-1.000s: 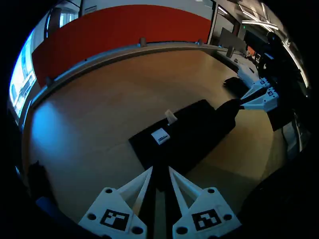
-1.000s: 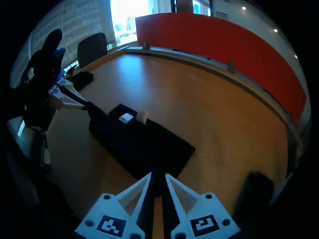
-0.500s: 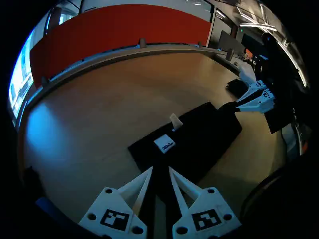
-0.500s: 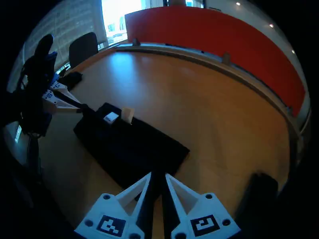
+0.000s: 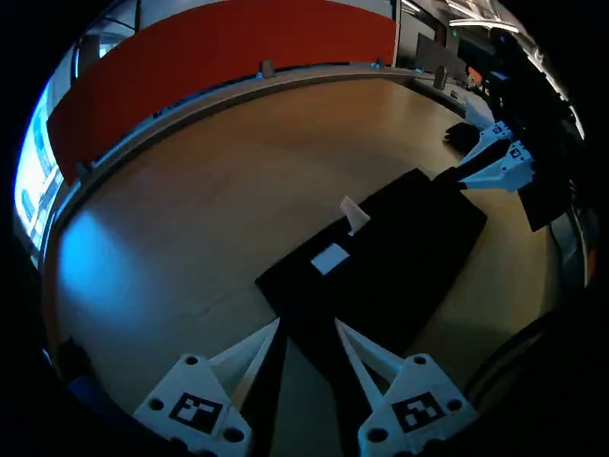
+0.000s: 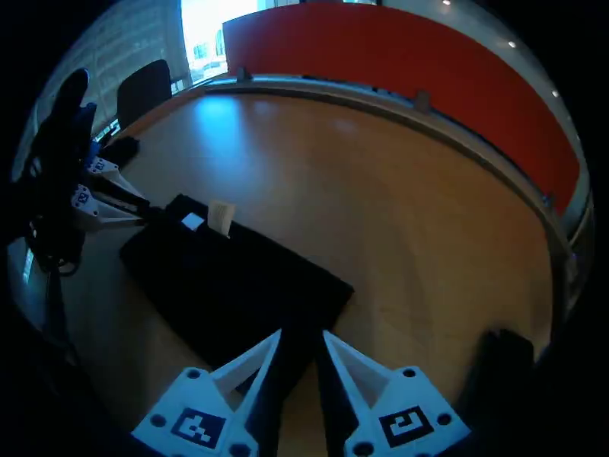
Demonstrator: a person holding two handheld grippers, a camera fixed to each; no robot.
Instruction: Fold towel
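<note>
**Left gripper view.** My left gripper [image 5: 306,339] sits low in the picture. Its 2 white plastic fingers [image 5: 251,358] are spread apart and clamp nothing. The near corner of the black rectangular cloth towel [image 5: 388,251] reaches into the gap between the tips, and bare tabletop shows farther back between the fingers. The towel lies flat on the light brown wooden table [image 5: 198,198], running away to the upper right. 2 small white fabric tags [image 5: 331,259] sit by its left edge, 1 flat and 1 standing up just beyond it. The right gripper [image 5: 459,177] is at the towel's far corner; I cannot tell from here whether it touches the cloth. A long red partition panel [image 5: 228,46] stands behind the table's far edge.

**Right gripper view.** The right gripper [image 6: 301,341] is at the bottom with its fingers [image 6: 350,365] parted. The towel's [image 6: 228,282] near corner lies between the tips, not squeezed. The cloth is flat on the table [image 6: 396,213], stretching to the upper left, with the tags [image 6: 221,217] near its far end. The left gripper [image 6: 145,213] is at that far corner. A black office chair [image 6: 145,87] stands past the table on the left. The red panel [image 6: 396,68] runs along the back.
</note>
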